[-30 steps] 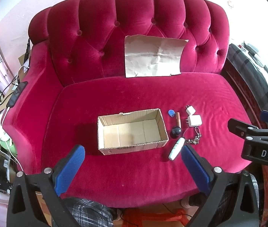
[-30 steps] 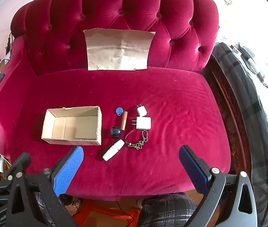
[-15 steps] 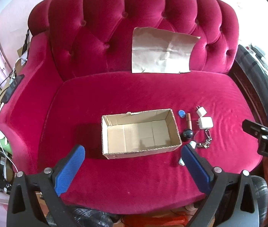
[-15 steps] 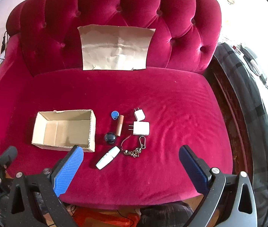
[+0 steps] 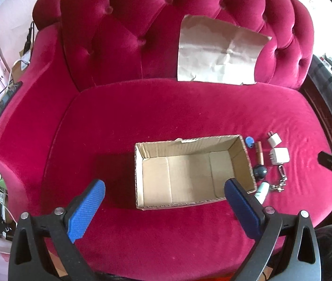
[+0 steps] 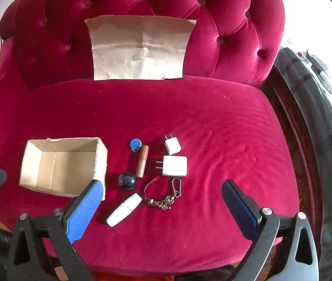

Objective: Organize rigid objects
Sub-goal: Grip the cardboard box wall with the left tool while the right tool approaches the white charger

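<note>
An open cardboard box (image 5: 190,173) sits on the seat of a crimson velvet sofa (image 5: 166,107), a little below the middle of the left wrist frame, with nothing showing on its bare floor. The left gripper (image 5: 164,207) hangs over the box's near edge with its jaws spread wide and nothing between them, its blue pads (image 5: 85,210) low in the frame. In the right wrist view the right gripper (image 6: 161,207) is likewise released and holding nothing, poised above a small cluster of loose objects just right of the box. That cluster, around the centre of the frame, holds a blue tag (image 6: 135,145), a copper-coloured tube (image 6: 142,160), a dark ball (image 6: 127,180), a small white charger (image 6: 172,144), a larger white charger (image 6: 175,165) with its prongs pointing left, a metal keychain (image 6: 166,196) and a white capsule-shaped case (image 6: 124,209) lying at a slant (closest to the pads, yet apart from them). The ball lies just beside the tube's lower end. A creased sheet of brown paper (image 6: 140,49) leans against the tufted backrest in the upper middle of the frame.
</note>
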Demonstrator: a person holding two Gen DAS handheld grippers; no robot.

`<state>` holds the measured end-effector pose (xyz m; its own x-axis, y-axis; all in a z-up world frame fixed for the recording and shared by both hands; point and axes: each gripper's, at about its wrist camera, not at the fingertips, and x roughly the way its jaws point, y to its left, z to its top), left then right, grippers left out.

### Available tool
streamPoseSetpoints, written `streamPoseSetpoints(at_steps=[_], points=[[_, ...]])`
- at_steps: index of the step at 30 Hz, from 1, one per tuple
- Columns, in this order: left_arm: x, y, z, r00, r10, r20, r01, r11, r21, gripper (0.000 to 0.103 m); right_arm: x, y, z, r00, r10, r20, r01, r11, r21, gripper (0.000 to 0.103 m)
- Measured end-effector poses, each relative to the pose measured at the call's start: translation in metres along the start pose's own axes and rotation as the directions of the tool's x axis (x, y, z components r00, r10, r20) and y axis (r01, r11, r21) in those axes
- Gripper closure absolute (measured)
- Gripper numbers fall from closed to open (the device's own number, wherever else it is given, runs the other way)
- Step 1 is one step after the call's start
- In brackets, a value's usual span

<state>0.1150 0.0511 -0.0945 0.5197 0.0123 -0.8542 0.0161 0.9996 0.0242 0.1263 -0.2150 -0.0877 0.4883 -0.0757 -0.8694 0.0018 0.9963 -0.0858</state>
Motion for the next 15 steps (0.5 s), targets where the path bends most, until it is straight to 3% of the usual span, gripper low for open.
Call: streamPoseSetpoints(at_steps=[15], points=[[0.084,0.016,0.002,0.997,0.032,-0.073,-0.032,0.999,0.001,0.0,0.071,-0.019,0.018,0.999,-0.014,-0.038,0.014,1.0,0.013,0.0]])
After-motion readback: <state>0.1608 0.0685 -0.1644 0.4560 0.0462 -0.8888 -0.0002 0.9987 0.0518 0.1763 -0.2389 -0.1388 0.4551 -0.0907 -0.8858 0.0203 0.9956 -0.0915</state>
